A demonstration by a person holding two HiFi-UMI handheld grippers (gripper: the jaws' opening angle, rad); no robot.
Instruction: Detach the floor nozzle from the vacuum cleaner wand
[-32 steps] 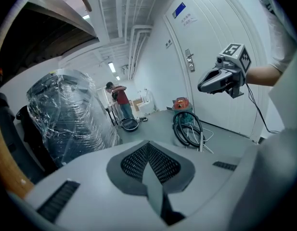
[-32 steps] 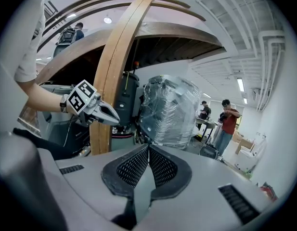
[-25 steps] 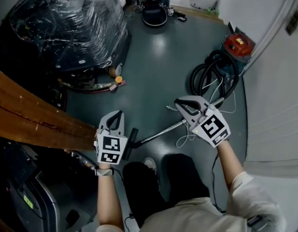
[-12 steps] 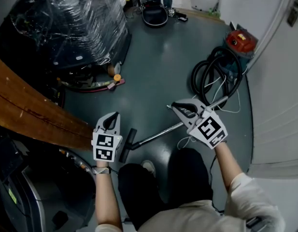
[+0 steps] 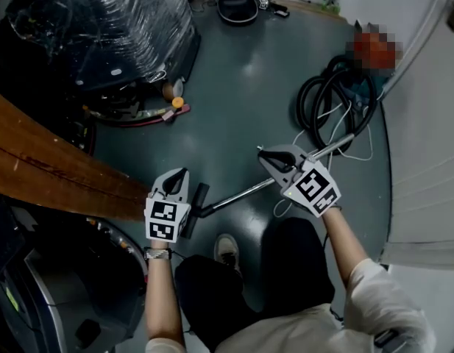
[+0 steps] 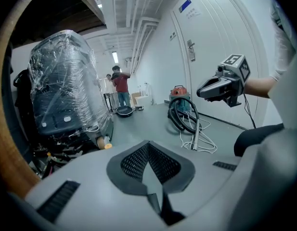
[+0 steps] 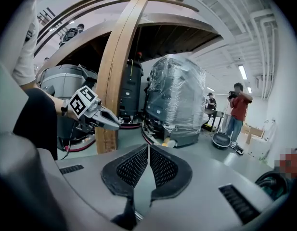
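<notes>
The vacuum's metal wand (image 5: 245, 193) lies slanted on the dark floor, with the black floor nozzle (image 5: 200, 198) on its lower left end. My left gripper (image 5: 180, 172) hovers just left of the nozzle, shut and empty. Over the wand's middle is my right gripper (image 5: 261, 153), also shut with nothing in it. The black hose coil (image 5: 326, 101) leads to the red vacuum body (image 5: 374, 50) at the upper right. In the left gripper view the closed jaws (image 6: 148, 143) face the hose (image 6: 183, 115). In the right gripper view the closed jaws (image 7: 148, 148) face the left gripper (image 7: 97, 115).
A large plastic-wrapped machine (image 5: 116, 28) stands at the upper left, a wooden beam (image 5: 50, 168) crosses below it. White wall panels (image 5: 425, 160) close the right side. A white cable (image 5: 348, 153) loops by the wand. My shoe (image 5: 227, 248) sits just below the nozzle. People (image 6: 120, 83) stand far off.
Both grippers have sunk toward the floor, and the nozzle and wand now lie closer under them. Both pairs of jaws stayed shut.
</notes>
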